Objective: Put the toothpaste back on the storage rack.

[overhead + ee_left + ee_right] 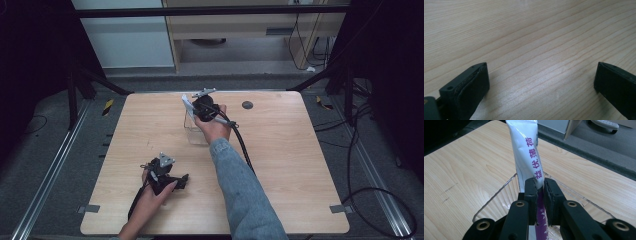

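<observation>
Right hand-held gripper point(539, 187) pinches white-and-purple tube point(526, 152) upright over clear container point(499, 195), frame centre. Left hand-held gripper point(541, 82) spread, idle on bench point(280, 165), lower left. Advice: lower the tube straight, clear of the rim, before letting go.

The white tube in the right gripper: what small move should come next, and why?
Probably lower it into the clear container and then open. The right gripper is shut on the white tube, held directly above the container's open top; the left gripper rests open on the table.
</observation>
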Demonstrator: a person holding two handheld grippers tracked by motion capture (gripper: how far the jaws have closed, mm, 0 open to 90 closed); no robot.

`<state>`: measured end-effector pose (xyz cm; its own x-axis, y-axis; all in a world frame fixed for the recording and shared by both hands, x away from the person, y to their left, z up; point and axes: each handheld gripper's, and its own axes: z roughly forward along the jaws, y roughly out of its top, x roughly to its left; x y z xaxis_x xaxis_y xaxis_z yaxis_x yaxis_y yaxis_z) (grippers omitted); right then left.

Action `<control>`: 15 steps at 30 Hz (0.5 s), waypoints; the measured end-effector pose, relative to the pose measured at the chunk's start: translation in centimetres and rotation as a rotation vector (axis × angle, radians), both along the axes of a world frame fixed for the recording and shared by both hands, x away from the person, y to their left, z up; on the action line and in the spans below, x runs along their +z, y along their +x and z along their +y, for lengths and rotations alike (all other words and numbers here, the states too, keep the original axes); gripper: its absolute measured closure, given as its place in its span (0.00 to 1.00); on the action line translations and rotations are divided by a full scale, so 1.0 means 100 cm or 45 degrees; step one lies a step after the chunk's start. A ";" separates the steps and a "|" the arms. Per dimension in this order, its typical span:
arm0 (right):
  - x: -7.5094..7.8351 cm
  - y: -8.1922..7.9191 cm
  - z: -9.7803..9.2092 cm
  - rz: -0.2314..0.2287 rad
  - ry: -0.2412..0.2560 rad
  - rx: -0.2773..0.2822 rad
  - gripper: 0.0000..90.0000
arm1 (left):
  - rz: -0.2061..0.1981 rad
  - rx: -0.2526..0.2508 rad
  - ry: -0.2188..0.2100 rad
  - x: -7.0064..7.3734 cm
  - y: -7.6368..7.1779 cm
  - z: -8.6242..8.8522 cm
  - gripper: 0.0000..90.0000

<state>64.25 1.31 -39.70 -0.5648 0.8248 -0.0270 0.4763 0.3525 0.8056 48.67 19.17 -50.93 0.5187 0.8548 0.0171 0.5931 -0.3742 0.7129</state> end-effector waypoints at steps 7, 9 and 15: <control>0.000 0.000 0.000 0.002 0.004 0.002 0.90 | 0.000 0.000 0.000 0.000 0.000 0.000 0.00; 0.000 -0.001 0.000 0.000 0.003 0.003 0.89 | 0.000 0.000 0.000 0.000 0.000 0.000 0.00; 0.000 -0.001 0.000 -0.001 0.001 0.004 0.88 | 0.000 0.000 0.000 0.000 0.000 0.000 0.00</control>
